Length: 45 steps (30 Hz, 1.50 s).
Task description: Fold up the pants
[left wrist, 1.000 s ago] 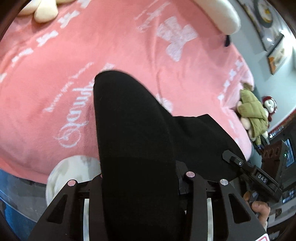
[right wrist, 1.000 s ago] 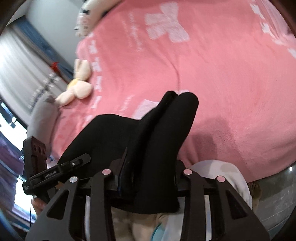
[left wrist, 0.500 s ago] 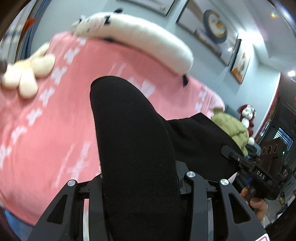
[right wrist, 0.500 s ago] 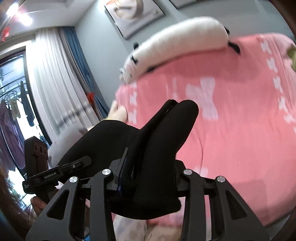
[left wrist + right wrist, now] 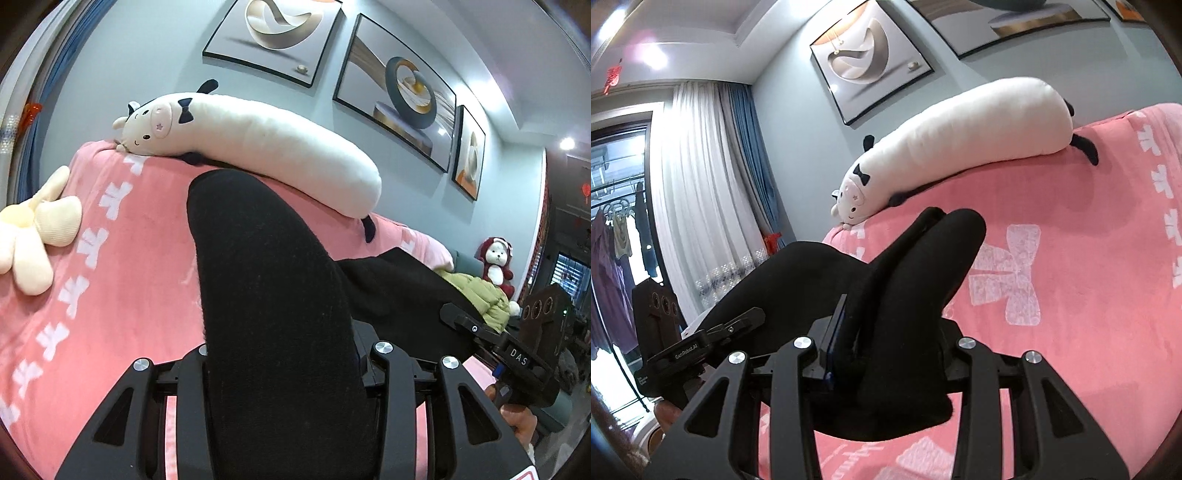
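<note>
The black pants (image 5: 273, 295) are held up between both grippers above a pink bed (image 5: 122, 266). My left gripper (image 5: 284, 373) is shut on a thick bunch of the black cloth, which hides its fingertips. My right gripper (image 5: 882, 365) is shut on another bunch of the pants (image 5: 905, 302), folded double. The cloth spans from one gripper to the other; the right gripper shows at the right of the left wrist view (image 5: 517, 354), and the left gripper at the left of the right wrist view (image 5: 687, 350).
A long white cow plush (image 5: 255, 136) lies along the bed's far edge by the wall. A cream flower plush (image 5: 33, 236) sits at the bed's left. A green plush (image 5: 480, 295) and a red-hooded doll (image 5: 496, 266) are at the right. Curtains (image 5: 701, 206) hang at the left.
Both grippers have tilted up and lifted with the pants, so the views swung from the bed surface to the far wall and pictures. Both grips stay shut on the cloth.
</note>
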Tool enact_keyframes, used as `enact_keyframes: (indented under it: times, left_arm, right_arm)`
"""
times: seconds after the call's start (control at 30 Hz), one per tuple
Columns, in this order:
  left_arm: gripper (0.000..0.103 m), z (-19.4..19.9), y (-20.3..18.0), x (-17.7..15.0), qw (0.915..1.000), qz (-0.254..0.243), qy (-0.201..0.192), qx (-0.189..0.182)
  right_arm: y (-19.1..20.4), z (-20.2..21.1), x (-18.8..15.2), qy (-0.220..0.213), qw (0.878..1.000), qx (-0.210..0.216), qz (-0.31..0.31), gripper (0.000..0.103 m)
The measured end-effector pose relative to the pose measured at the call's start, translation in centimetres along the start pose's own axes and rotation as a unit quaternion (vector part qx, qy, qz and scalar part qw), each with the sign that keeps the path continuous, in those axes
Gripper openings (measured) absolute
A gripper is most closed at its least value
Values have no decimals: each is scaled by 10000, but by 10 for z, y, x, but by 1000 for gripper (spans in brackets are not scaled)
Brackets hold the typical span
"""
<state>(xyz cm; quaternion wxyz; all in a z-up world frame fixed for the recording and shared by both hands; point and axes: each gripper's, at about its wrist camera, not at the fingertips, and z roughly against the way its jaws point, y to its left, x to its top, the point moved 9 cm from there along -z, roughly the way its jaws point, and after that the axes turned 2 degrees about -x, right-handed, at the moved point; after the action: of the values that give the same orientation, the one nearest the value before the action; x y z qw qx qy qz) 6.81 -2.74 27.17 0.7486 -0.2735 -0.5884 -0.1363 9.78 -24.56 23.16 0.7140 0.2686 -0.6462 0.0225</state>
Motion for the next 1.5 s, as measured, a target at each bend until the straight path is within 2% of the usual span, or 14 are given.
enact_keyframes:
  times: [0.23, 0.33, 0.37, 0.43, 0.5, 0.6, 0.8, 0.9, 0.97, 1.03, 1.2, 1.3, 1.4, 1.5]
  left_arm:
    - [43, -99, 71, -30, 9993, 148, 295, 172]
    - [71, -156, 120, -80, 9953, 423, 707, 513]
    - [87, -176, 148, -109, 9880, 492, 1023, 1048]
    - [84, -198, 194, -165, 9651, 498, 1710, 1918]
    - [70, -194, 225, -205, 9462, 670, 2212, 2263]
    - [70, -184, 236, -209, 9458, 1133, 2167, 2136]
    - [73, -235, 205, -166, 9575, 1225, 2132, 1509]
    - [75, -272, 206, -179, 9504, 1071, 2413, 1645]
    - [76, -301, 218, -212, 9338, 1008, 2941, 1770]
    - [75, -315, 232, -238, 9225, 797, 3148, 2085]
    - [78, -318, 213, -236, 9213, -456, 3017, 2409]
    - [78, -312, 202, -233, 9243, -418, 2956, 2378]
    - [78, -299, 189, -226, 9286, -319, 2897, 2295]
    - [78, -285, 179, -221, 9299, -408, 2849, 2292]
  right_arm:
    - [-70, -104, -45, 432, 9983, -158, -348, 43]
    - [-147, -160, -123, 1244, 9863, -953, -515, 54]
    - [-172, -167, -149, 1522, 9774, -1385, -491, 54]
    - [-212, -165, -197, 2039, 9544, -2154, -327, 51]
    - [-211, -154, -207, 2043, 9601, -1862, -431, 43]
    - [-190, -165, -192, 2106, 9656, -1513, -193, 23]
    - [-161, -244, -162, 2164, 9732, -752, -207, 20]
    - [-186, -278, -192, 2490, 9632, -983, -259, 20]
    - [-231, -298, -241, 3127, 9368, -1525, -366, 20]
    - [-248, -300, -259, 3136, 9373, -1345, -704, 9]
    - [-215, -277, -219, 2693, 9544, -1219, -416, 15]
    - [-232, -276, -255, 3328, 9269, -1731, -103, 13]
    - [-222, -253, -243, 3057, 9363, -1691, -368, 19]
    - [-219, -234, -244, 2988, 9361, -1802, -435, 64]
